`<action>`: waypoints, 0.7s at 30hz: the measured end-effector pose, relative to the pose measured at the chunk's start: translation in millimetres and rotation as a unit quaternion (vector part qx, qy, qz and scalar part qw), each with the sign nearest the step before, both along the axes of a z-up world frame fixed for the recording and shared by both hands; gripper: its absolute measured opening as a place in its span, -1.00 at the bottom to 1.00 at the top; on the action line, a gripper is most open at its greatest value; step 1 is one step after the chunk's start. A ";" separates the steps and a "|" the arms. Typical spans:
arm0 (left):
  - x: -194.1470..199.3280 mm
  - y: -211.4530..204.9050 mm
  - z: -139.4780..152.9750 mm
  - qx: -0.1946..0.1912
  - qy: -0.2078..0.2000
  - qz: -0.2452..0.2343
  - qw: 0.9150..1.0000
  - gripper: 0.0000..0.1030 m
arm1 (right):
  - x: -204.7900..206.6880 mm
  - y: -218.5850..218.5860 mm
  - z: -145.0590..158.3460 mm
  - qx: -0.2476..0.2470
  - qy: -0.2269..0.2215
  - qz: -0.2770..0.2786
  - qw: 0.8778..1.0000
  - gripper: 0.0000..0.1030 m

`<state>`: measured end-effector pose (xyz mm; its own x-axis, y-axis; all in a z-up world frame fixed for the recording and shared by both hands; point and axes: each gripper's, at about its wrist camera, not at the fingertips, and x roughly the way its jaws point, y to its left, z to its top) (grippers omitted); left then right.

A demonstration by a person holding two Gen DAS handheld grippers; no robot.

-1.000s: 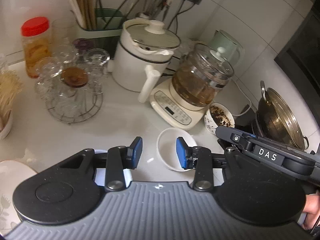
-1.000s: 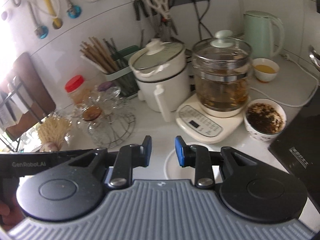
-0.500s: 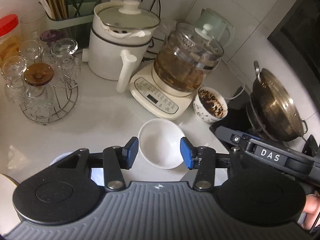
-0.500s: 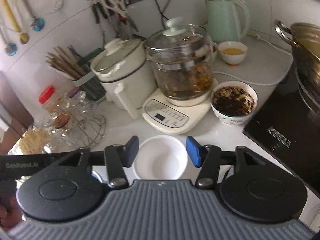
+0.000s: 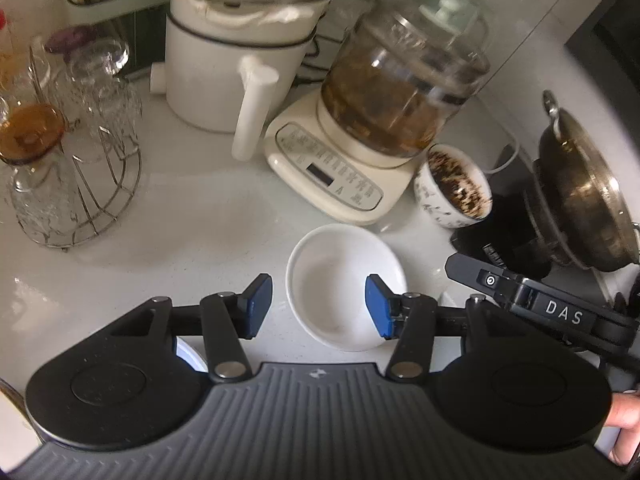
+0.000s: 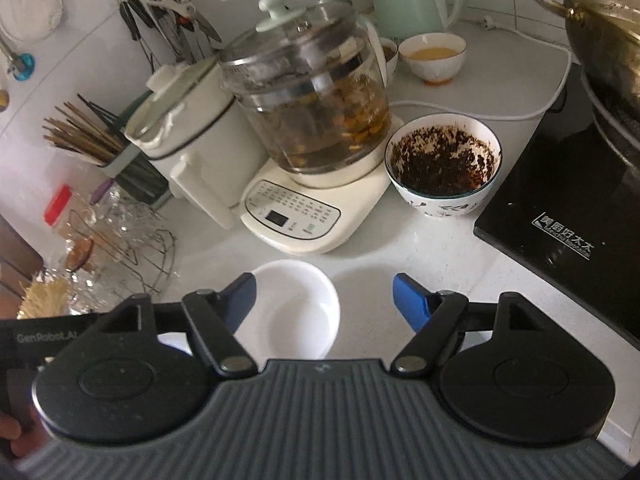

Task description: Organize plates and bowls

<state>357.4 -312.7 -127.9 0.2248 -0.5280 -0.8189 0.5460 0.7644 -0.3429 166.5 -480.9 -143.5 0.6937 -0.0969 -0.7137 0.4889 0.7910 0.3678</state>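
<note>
Since the earlier frames both grippers have been lowered toward the counter & the small shallow white ceramic bowl (image 5: pixel 343 286) is now framed between the fingers in each view.

Left gripper (image 5: pixel 319 306): jaws opening, roughly half spread; the bowl is seen betw. the blue pads but is not pressed, nothing gripped. Right gripper (image 6: pixel 324 304): jaws opening, wide; the bowl (image 6: pixel 298 308) lies toward its left pad, w/ bare white countertop (image 6: pixel 400 248) under the right pad. Nothing held.

Risks, near to far:
- Both grippers are aimed at one bowl; a clash of fingers could be caused if both are closed on it.
- The glossy, sloped rim could be squeezed out of the pads; the bowl could be skidded along the counter.
- Just beyond, the cream kettle base w/ glass pot of brown liquid (image 5: pixel 400 92) & the patterned white bowl of dark crumbs (image 6: pixel 442 164) could be knocked if the bowl is pushed forward; a spill would follow.
- At left, the wire rack of upturned glasses (image 5: pixel 72 152) could be caught by a wide swing.
</note>
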 end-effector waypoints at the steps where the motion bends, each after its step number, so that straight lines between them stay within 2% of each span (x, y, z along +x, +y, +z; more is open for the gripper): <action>1: 2.0 -1.4 -4.6 0.002 0.004 0.000 1.000 0.11 | 2.3 -0.6 -4.0 0.003 0.001 0.002 1.000 0.49; 7: 10.9 -7.7 -24.7 0.017 0.014 -0.001 1.000 0.11 | 14.3 -9.7 -26.6 0.043 0.016 0.012 0.999 0.47; 12: 15.7 -10.1 -37.5 0.018 0.026 0.006 0.999 0.11 | 24.6 -14.7 -41.5 0.056 0.034 0.015 0.998 0.47; 21: 21.2 -12.9 -49.9 0.020 0.037 0.015 0.999 0.10 | 33.1 -23.9 -58.0 0.094 0.053 0.015 0.994 0.43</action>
<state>378.5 -325.6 -177.8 0.1787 -0.4878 -0.8545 0.4973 0.7941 -0.3494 199.6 -504.8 -201.5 0.6136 0.0656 -0.7869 0.5099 0.7280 0.4583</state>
